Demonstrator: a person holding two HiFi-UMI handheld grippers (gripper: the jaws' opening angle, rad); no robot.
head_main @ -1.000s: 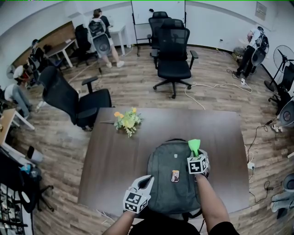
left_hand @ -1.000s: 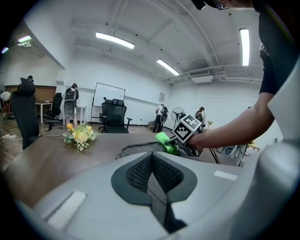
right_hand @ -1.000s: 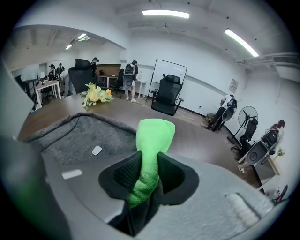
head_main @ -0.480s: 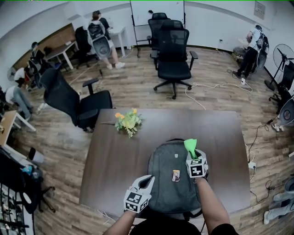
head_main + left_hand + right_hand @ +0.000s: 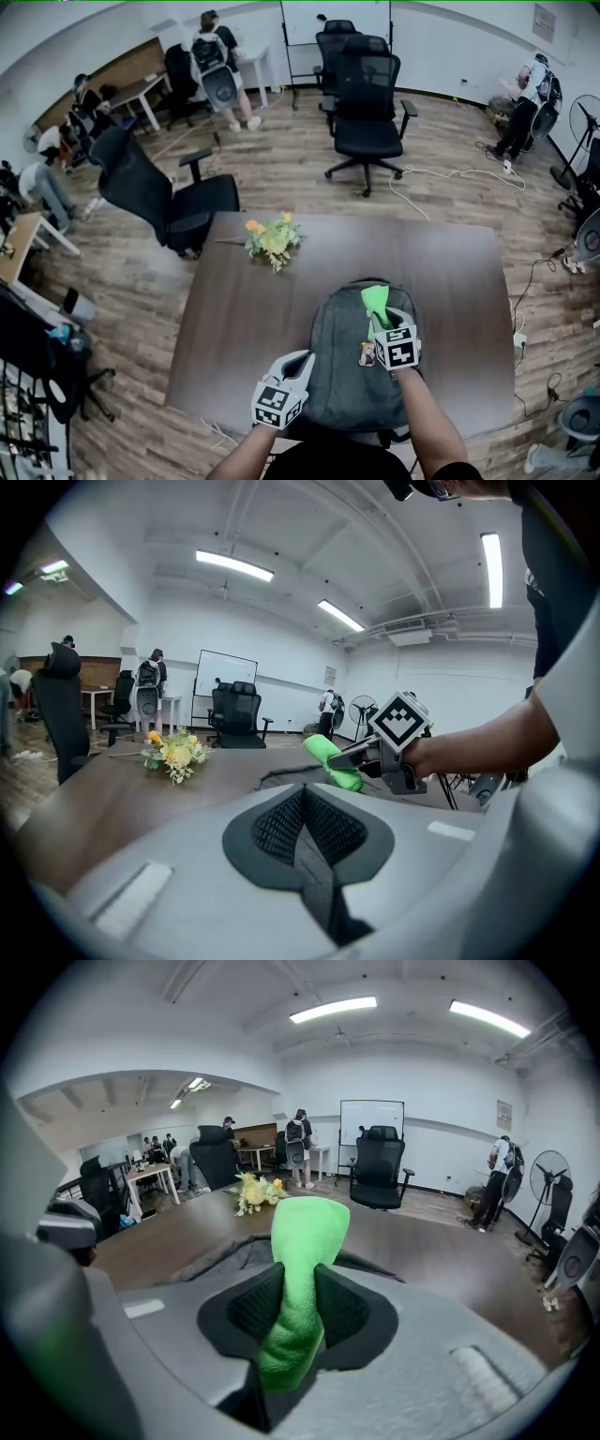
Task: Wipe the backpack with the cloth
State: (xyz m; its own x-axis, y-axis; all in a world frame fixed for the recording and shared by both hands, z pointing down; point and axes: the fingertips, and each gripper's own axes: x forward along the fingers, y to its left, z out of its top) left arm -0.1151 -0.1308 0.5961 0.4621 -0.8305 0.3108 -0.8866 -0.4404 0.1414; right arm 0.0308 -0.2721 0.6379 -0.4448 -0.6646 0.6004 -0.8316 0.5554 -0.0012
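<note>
A grey backpack (image 5: 352,380) lies flat at the near middle of the dark table (image 5: 234,309). My right gripper (image 5: 378,325) is over the upper middle of the backpack, shut on a bright green cloth (image 5: 375,299) that sticks out ahead of the jaws. In the right gripper view the cloth (image 5: 302,1269) runs between the pads of the right gripper (image 5: 300,1290), with the backpack (image 5: 220,1262) just beyond it. My left gripper (image 5: 302,362) sits at the backpack's near left edge, shut, nothing in it. In the left gripper view the left gripper (image 5: 305,803) points toward the cloth (image 5: 333,760).
A bunch of yellow flowers (image 5: 272,240) lies on the table's far left part. Black office chairs (image 5: 159,192) (image 5: 367,117) stand beyond the table. People stand and sit at the room's far edges. Cables (image 5: 450,173) trail over the wooden floor.
My right gripper has carried the green cloth leftward over the backpack, from near its right edge to its upper middle. The left gripper has hardly moved.
</note>
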